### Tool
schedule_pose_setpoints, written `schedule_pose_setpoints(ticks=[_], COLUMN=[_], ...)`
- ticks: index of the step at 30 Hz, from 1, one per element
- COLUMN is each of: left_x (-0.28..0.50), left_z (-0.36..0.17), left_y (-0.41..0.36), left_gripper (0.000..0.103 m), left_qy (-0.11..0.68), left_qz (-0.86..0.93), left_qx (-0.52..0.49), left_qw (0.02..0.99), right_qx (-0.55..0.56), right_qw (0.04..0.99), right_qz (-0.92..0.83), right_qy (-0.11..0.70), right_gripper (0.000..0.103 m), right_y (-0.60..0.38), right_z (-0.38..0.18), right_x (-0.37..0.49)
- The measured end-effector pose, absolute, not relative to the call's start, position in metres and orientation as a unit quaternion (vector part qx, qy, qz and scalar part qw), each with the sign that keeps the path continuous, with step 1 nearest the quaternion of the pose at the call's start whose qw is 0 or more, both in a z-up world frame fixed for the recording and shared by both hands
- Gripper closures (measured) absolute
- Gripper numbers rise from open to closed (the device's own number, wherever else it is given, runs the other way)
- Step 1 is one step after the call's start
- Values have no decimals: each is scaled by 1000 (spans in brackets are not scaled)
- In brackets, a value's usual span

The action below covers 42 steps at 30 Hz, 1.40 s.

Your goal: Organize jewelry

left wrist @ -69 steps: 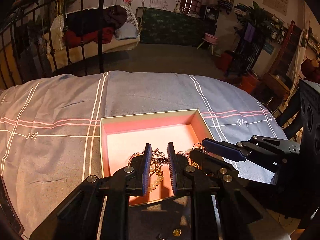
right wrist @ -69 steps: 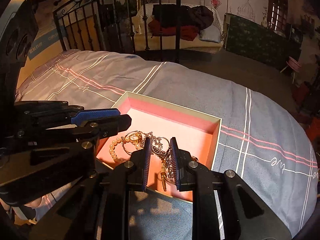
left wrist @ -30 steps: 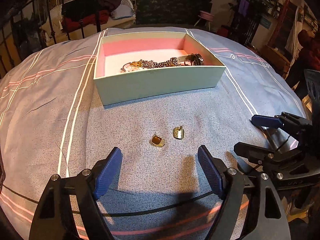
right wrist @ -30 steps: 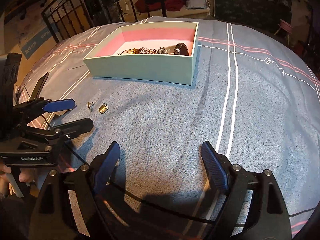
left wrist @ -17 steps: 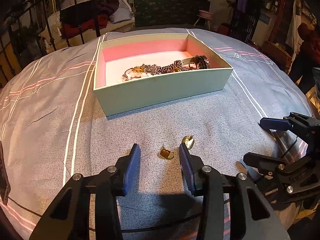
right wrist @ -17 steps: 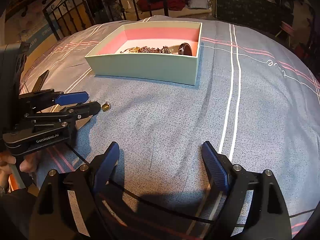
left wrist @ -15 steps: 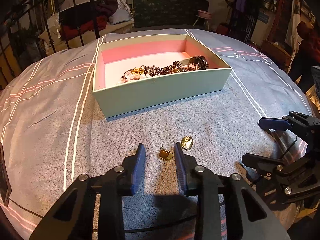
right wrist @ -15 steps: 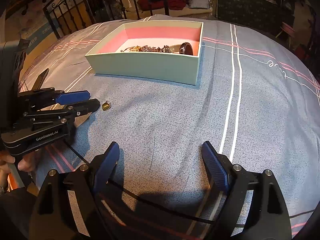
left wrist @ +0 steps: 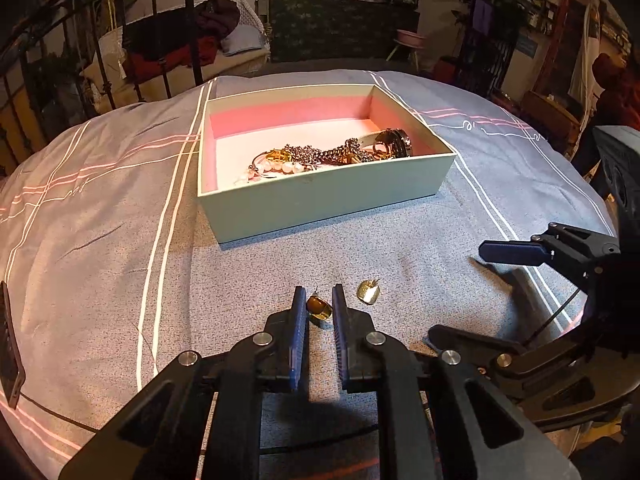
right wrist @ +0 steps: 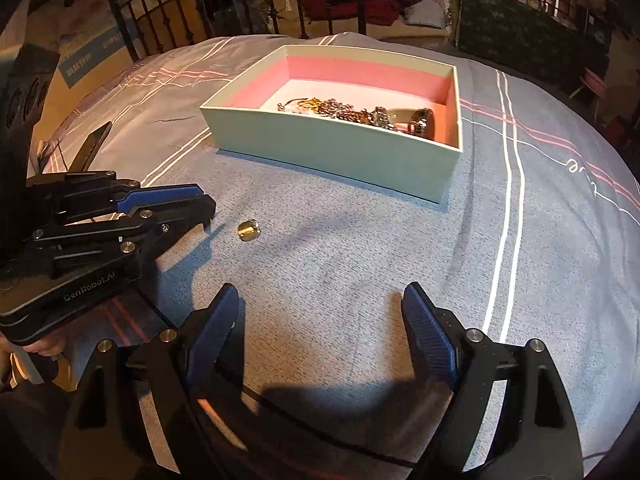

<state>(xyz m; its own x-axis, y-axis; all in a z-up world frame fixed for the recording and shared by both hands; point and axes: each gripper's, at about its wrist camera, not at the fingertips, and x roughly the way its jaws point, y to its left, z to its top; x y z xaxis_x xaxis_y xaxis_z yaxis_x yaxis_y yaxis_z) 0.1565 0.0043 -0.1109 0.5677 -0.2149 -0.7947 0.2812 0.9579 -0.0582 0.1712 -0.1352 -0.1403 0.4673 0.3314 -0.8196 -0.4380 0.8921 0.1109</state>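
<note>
A pale green box (left wrist: pixel 328 196) with a pink lining sits on the grey bedspread and holds a tangle of chains, pearls and a dark bangle (left wrist: pixel 394 142); it also shows in the right wrist view (right wrist: pixel 340 152). Two gold earrings lie in front of it. My left gripper (left wrist: pixel 318 308) is shut on the amber earring (left wrist: pixel 319 307), down at the bedspread. The second gold earring (left wrist: pixel 368 291) lies just to its right, and shows in the right wrist view (right wrist: pixel 248 231). My right gripper (right wrist: pixel 320 320) is open and empty, low over bare bedspread, right of the left gripper (right wrist: pixel 200 206).
A dark phone (left wrist: pixel 10 354) lies at the left edge of the bedspread. A black iron bed frame (right wrist: pixel 200 12) stands behind. Past the bed are a chair heaped with clothes (left wrist: pixel 180 48) and dim room clutter.
My left gripper has moved forward and its jaws have closed in on the amber earring. The right gripper has stayed open and almost still.
</note>
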Motion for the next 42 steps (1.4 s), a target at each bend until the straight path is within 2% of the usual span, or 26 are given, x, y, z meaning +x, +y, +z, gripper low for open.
schedule_pose_setpoints(ticks=[3,5,6,7,9,15,21,30,32,33,34,35,39,42], left_x=[159,163,165,166,168,184,248,293,296,295,293,291,279,250], left_z=[-95,-87,-84,-83,-84,-76,-42,-51,-55,-55,-54,-51,-39,-21], left_y=[15,21,23,25,28,17,2,-3,1,5,10,14,17,16], left_gripper=[90,90,90,90,90,90,90,89,64,31,17,17,16,15], left_qy=[429,423,422,422,425,420,404,438,452,453,449,440,414,348], left_qz=[-137,-133,-128,-125,-122,-141,-153,-138,-122,-108,-96,-89,-73,-73], left_qx=[15,10,9,8,1,-3,-23,-20,-25,-30,-35,-39,-30,-28], left_qw=[893,896,898,898,897,897,902,888,883,884,888,893,907,934], right_qx=[-83,-95,-102,-113,-124,-116,-120,-122,-117,-116,-117,-122,-111,-108], right_qw=[850,847,849,846,841,860,890,885,881,882,888,894,903,931], right_qz=[242,254,258,265,273,260,228,209,212,211,206,201,194,153], right_qy=[460,457,451,450,450,423,375,398,406,404,395,381,367,313], right_gripper=[19,26,39,58,89,89,89,89,79,54,20,13,8,6], right_y=[-111,-96,-91,-85,-78,-88,-96,-103,-105,-106,-107,-108,-113,-123], right_z=[-143,-145,-145,-145,-143,-113,-64,-73,-77,-77,-77,-75,-72,-63], right_x=[181,188,190,191,192,194,240,279,276,273,267,261,246,226])
